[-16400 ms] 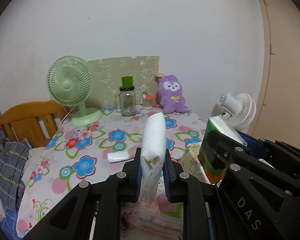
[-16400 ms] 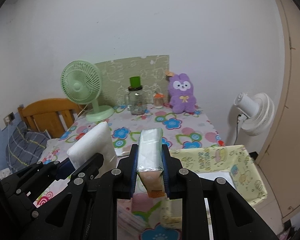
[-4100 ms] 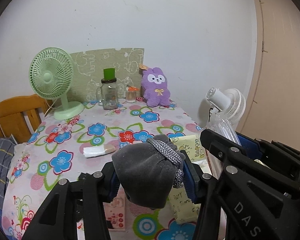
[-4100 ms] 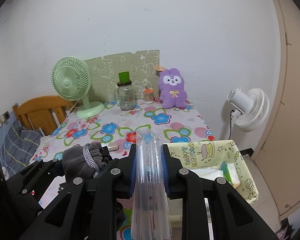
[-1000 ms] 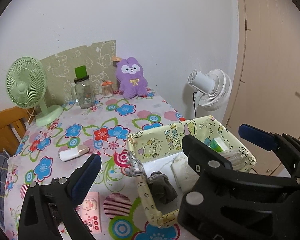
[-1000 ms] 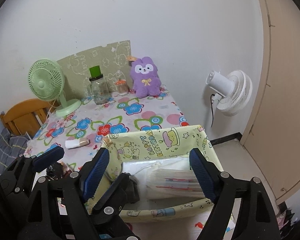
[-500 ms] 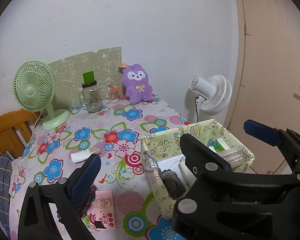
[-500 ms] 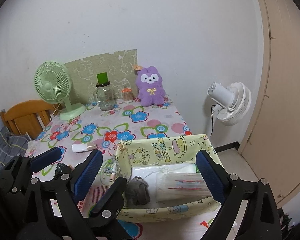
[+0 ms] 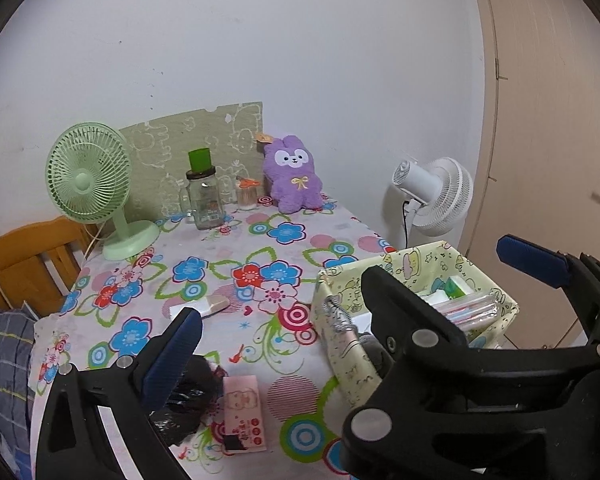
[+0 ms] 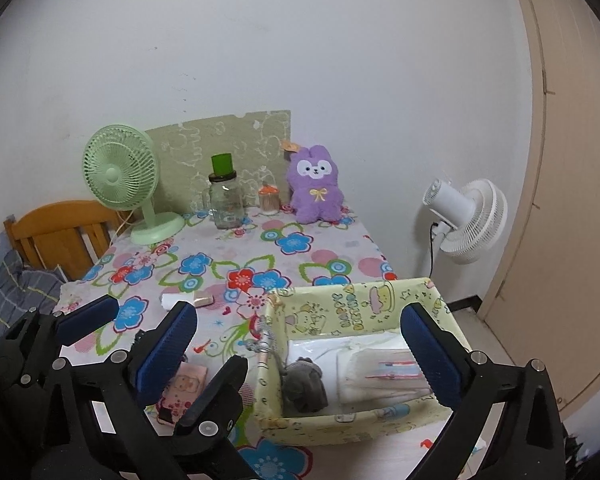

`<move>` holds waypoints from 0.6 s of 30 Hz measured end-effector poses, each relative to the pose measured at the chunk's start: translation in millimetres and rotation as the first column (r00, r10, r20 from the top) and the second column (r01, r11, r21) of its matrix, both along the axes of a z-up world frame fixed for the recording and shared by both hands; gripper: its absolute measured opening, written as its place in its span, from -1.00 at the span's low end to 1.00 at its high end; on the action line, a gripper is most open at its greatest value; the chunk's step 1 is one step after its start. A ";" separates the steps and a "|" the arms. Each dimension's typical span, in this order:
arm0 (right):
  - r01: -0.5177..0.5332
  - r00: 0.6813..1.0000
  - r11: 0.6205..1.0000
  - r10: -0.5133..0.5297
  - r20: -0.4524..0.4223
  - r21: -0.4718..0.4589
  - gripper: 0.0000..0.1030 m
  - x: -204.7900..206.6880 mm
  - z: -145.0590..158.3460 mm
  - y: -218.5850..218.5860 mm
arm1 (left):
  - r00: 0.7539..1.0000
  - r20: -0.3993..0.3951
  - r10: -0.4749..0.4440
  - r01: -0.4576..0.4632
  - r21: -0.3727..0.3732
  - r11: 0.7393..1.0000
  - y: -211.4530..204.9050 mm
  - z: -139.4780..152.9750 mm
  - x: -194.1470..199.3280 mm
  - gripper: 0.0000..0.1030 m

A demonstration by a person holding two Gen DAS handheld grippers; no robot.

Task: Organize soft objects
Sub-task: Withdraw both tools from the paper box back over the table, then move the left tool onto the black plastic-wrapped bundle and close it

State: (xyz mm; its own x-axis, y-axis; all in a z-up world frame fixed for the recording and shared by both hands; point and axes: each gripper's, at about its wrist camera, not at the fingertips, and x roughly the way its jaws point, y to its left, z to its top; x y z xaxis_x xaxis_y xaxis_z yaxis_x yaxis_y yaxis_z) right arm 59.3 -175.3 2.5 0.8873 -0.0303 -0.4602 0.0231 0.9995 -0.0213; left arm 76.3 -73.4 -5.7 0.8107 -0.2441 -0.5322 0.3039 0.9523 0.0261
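Observation:
A yellow fabric basket (image 10: 356, 308) stands at the table's right edge; it also shows in the left wrist view (image 9: 420, 256). Inside lie a grey sock bundle (image 10: 305, 383), a clear plastic pack (image 10: 384, 372) and white tissue packs. My right gripper (image 10: 300, 354) is open and empty above the basket. My left gripper (image 9: 352, 300) is open and empty over the table, left of the basket. A pink tissue pack (image 9: 242, 416), a black crumpled bag (image 9: 188, 396) and a small white pack (image 9: 204, 306) lie on the table.
At the back of the floral table (image 9: 228, 256) stand a green fan (image 9: 92, 188), a glass jar (image 9: 205, 196), a small toothpick jar (image 9: 247, 196) and a purple plush rabbit (image 9: 294, 180). A white floor fan (image 9: 436, 196), a door and a wooden chair (image 9: 28, 256) flank the table.
Both grippers have drawn back and left from the basket, open and empty; the sock bundle and clear pack stay in it. More of the table's near side shows now.

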 end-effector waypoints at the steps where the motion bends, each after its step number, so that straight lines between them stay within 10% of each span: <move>1: -0.004 1.000 1.000 0.004 0.002 -0.001 1.00 -0.2 0.0 2.3 | 1.000 0.000 0.001 -0.001 0.000 1.000 1.9 0.1 -0.4 1.00; 18: -0.048 0.999 0.999 0.048 0.005 -0.001 1.00 -2.8 -5.0 37.9 | 1.000 0.012 0.028 -0.028 -0.006 1.000 36.1 -3.2 -6.7 1.00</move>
